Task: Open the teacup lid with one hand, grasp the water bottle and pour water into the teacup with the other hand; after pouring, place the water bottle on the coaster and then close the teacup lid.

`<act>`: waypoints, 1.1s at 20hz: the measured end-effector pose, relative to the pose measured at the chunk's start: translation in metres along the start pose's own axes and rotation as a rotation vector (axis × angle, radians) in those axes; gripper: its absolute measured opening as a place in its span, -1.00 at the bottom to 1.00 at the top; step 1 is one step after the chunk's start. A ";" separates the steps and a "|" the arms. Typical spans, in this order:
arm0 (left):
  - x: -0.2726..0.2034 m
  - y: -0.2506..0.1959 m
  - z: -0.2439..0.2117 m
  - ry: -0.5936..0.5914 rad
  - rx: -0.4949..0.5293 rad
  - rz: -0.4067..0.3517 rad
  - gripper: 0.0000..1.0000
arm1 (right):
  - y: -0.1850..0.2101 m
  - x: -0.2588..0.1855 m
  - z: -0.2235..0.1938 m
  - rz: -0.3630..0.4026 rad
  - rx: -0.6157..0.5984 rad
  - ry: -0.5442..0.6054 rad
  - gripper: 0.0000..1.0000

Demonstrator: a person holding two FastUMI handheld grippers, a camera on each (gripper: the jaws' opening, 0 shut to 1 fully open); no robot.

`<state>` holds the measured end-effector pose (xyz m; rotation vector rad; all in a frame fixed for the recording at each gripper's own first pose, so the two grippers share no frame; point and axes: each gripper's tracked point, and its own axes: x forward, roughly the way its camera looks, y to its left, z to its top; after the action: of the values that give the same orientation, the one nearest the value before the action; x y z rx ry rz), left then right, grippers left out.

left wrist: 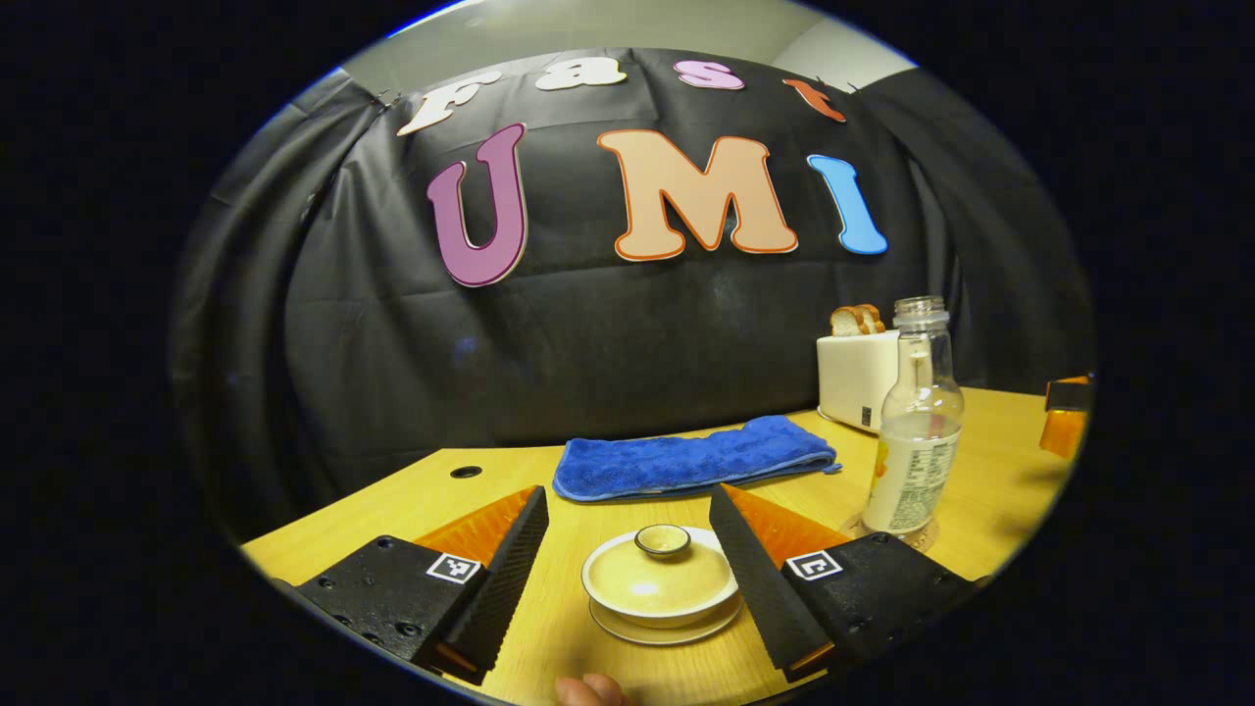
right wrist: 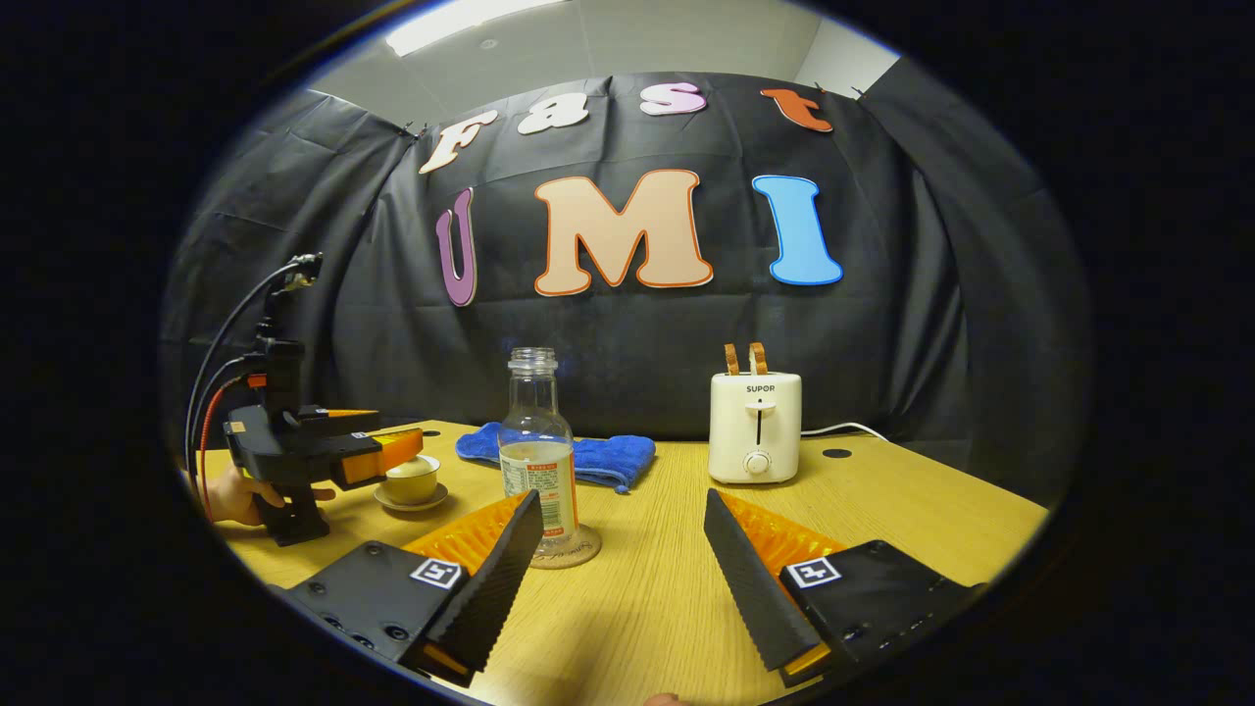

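A cream teacup (left wrist: 659,585) with its lid (left wrist: 662,540) on sits on a saucer, between the open fingers of my left gripper (left wrist: 630,515) and a little beyond their tips. The clear, uncapped water bottle (left wrist: 915,426) stands upright to its right on a round coaster (right wrist: 572,549). In the right gripper view the bottle (right wrist: 537,453) stands ahead and left of my open right gripper (right wrist: 622,520). That view also has the left gripper (right wrist: 387,446), held by a hand, beside the teacup (right wrist: 411,478).
A folded blue cloth (left wrist: 692,457) lies behind the teacup. A white toaster (right wrist: 754,427) with bread slices stands at the back of the wooden table (right wrist: 902,500). The black cloth wall closes the back.
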<state>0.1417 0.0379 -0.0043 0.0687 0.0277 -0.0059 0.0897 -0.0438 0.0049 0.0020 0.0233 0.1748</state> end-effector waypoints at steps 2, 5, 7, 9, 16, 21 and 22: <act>-0.013 -0.003 -0.001 -0.006 -0.061 -0.012 0.92 | -0.003 0.000 0.001 -0.014 -0.001 -0.001 1.00; -0.033 -0.004 0.001 -0.010 -0.077 0.001 0.93 | -0.004 -0.005 0.001 -0.033 0.000 -0.002 1.00; -0.050 -0.007 0.001 -0.008 -0.074 0.009 0.94 | -0.006 -0.013 0.001 -0.049 -0.001 -0.004 1.00; -0.067 -0.016 0.001 -0.007 -0.072 -0.002 0.94 | -0.001 -0.022 0.001 -0.052 -0.001 -0.004 1.00; -0.126 -0.027 0.003 -0.009 -0.070 0.016 0.95 | 0.020 -0.056 0.000 -0.054 0.000 0.000 1.00; -0.154 -0.041 0.004 -0.008 -0.070 0.022 0.94 | 0.039 -0.075 0.000 -0.052 0.001 -0.001 1.00; -0.156 -0.042 0.004 -0.011 -0.068 0.025 0.94 | 0.042 -0.078 0.000 -0.054 0.000 -0.001 1.00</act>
<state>-0.0144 -0.0036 0.0012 0.0007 0.0163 0.0192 0.0059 -0.0159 0.0072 0.0013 0.0219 0.1208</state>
